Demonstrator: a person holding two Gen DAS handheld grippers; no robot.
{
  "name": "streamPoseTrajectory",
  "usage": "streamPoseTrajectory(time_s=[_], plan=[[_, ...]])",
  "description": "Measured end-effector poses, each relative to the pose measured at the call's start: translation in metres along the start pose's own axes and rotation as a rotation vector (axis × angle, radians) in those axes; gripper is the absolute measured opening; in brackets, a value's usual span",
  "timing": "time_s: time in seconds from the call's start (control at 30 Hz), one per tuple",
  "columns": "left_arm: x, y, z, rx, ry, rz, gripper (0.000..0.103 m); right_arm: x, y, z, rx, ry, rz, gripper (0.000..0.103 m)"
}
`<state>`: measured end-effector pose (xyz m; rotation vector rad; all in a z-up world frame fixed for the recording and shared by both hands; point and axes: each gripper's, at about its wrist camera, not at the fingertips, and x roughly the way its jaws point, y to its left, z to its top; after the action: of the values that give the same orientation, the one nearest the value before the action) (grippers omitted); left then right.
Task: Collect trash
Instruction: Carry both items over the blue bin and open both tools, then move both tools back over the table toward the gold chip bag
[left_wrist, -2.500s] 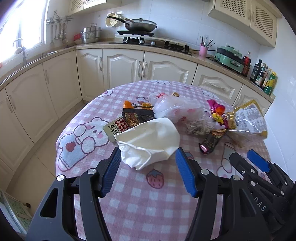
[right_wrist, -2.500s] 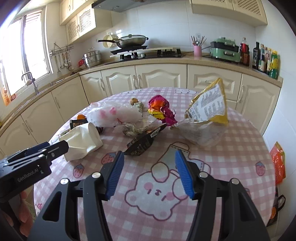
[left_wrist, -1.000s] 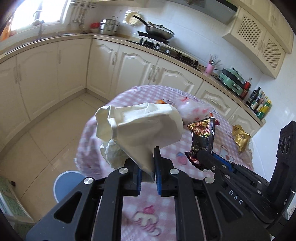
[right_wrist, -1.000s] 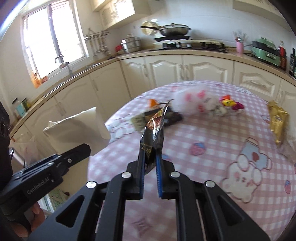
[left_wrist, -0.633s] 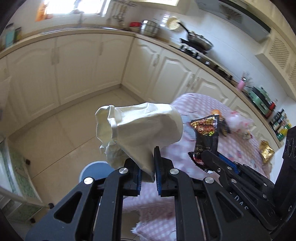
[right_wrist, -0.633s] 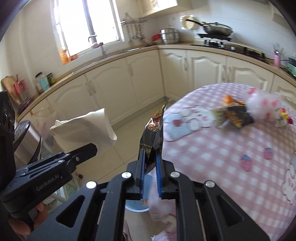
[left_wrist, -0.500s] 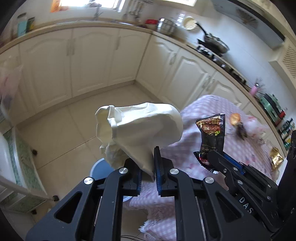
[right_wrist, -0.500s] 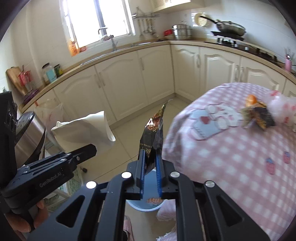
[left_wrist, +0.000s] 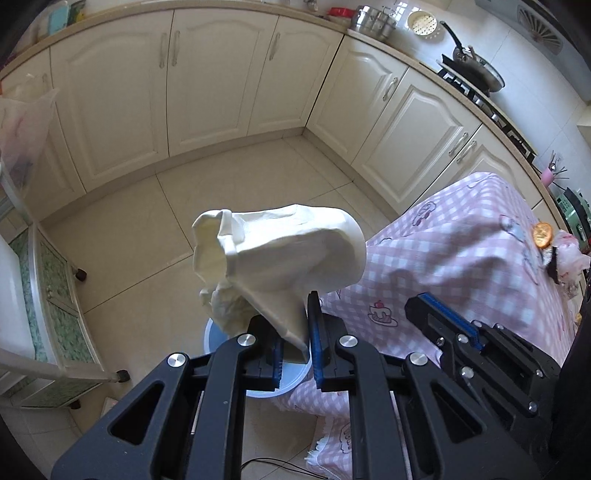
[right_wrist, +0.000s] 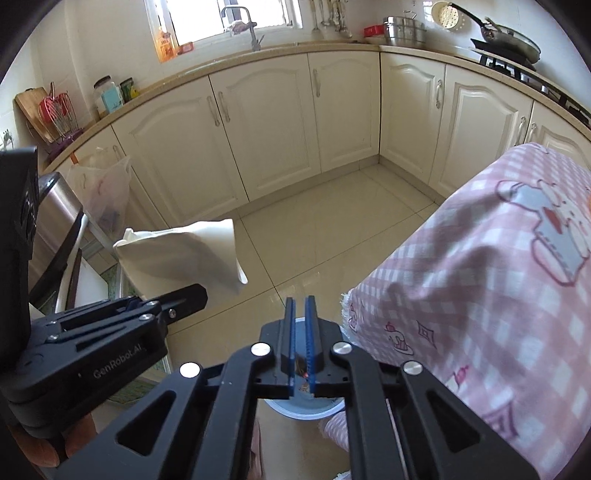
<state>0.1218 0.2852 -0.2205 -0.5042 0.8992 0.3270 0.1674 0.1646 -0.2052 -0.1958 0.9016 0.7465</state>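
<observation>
Kitchen floor w/ bin (left_wrist: 258, 387) below left tool (left_wrist: 295, 345) pinching crumpled cup (left_wrist: 280, 254)

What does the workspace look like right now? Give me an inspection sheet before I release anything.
Surface: table under a pink checked cloth, at the right.
Job's things: crumpled white paper bag held in the air; light blue bin on the floor by the table's edge, under both grippers.
Clutter: orange piece and a plastic bag on the far side of the table.
Grippers: left gripper shut on the white paper bag; right gripper has its jaws almost together, with nothing seen standing out of them.
Cables: thin black cable on the floor tiles.
Surroundings: cream cabinets, frying pan on the hob.
</observation>
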Motion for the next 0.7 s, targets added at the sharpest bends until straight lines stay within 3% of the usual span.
streamPoseTrajectory(time_s=[0.4,0.7], plan=[[0.024,0.002,0.006,0.007,0.027,-0.003,0.011,0.028,-0.005,-0.002,0.005,0.029,-0.024,0.005],[0.015,-0.004,0.009,0.020,0.005,-0.012,0.021,0.020,-0.012,0.000,0.016,0.014,-0.038,0.005]])
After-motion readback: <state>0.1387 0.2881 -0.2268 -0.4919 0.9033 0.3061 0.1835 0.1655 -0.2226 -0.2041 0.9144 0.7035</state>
